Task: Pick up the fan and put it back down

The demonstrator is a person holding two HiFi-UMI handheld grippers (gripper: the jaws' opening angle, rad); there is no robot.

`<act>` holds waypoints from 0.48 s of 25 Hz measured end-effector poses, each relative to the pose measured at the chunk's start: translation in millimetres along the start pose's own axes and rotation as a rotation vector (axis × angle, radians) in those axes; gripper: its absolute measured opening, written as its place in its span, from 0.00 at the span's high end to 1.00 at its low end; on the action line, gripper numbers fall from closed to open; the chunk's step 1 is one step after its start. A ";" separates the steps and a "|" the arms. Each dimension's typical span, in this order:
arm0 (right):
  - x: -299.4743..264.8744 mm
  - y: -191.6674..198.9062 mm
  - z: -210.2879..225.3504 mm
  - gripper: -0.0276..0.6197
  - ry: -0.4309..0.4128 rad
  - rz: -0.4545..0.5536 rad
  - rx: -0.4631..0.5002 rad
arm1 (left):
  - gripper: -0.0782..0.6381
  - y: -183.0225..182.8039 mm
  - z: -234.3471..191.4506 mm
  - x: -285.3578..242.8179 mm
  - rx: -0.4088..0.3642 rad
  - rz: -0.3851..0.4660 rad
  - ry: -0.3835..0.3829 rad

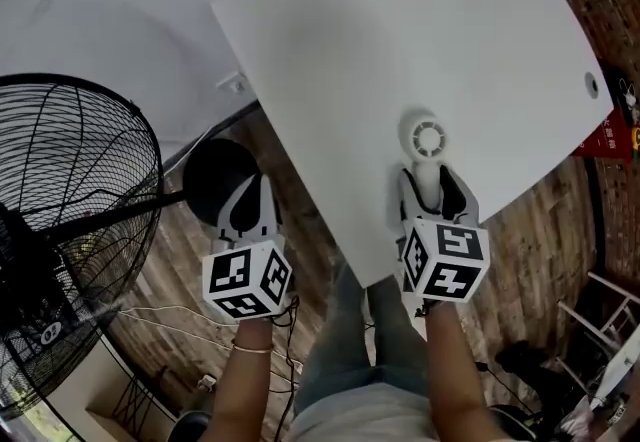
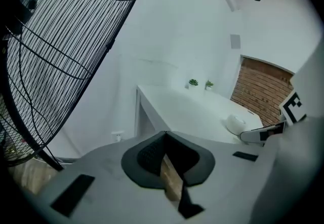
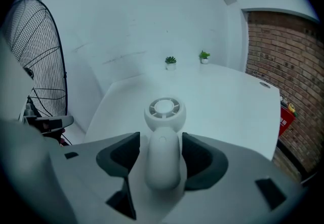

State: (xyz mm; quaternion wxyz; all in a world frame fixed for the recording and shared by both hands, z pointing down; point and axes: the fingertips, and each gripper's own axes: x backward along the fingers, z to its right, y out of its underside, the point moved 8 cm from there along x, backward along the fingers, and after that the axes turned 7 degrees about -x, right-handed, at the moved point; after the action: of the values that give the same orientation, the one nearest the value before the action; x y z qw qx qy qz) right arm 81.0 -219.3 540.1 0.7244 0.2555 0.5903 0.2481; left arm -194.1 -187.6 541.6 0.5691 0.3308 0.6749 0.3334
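On the white table (image 1: 400, 30), toward 3 o'clock in the head view, the small white handheld fan (image 1: 428, 155) lies flat. Its round grilled head points to 12 o'clock and its handle runs back to 6 o'clock, close to the table's near edge. I judge it light and rigid, a smooth plastic shell that could slide between pads. The slotted head looks like the weak part, so I would take it by the handle, around its thicker middle, and squeeze only moderately.

My right gripper (image 1: 432, 182) is already lined up there. Its jaws stand apart on either side of the handle at 3 and 9 o'clock, and in the right gripper view I read a thin gap on at least one side, so I don't count it as clamped.

Out at 9 o'clock from it, off the table and over the wooden floor (image 1: 180, 270), my left gripper (image 1: 247, 205) hangs with its jaws together on nothing. Farther toward 9 o'clock stands a large black floor fan (image 1: 60, 210).
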 end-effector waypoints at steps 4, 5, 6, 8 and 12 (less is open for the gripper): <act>4.4 -3.0 0.2 0.56 -0.005 0.011 0.013 | 0.88 -1.2 0.2 2.2 0.001 0.007 -0.001; 6.0 -4.3 0.4 0.56 -0.007 0.016 0.015 | 0.88 -2.3 0.7 3.0 0.002 0.012 -0.001; 7.7 -6.0 0.6 0.56 -0.008 0.022 0.015 | 0.88 -3.9 1.3 3.7 0.002 0.018 -0.001; 11.5 -10.7 1.6 0.56 -0.011 0.035 0.015 | 0.88 -8.5 3.1 5.2 0.001 0.029 -0.001; 23.2 -25.2 7.5 0.57 -0.019 0.072 0.014 | 0.88 -22.6 11.3 10.9 -0.003 0.062 -0.003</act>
State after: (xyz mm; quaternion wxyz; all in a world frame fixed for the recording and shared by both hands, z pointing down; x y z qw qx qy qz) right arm 94.0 -223.3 507.8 0.7187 0.2840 0.5756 0.2674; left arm -185.9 -190.3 515.5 0.5600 0.3510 0.6630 0.3515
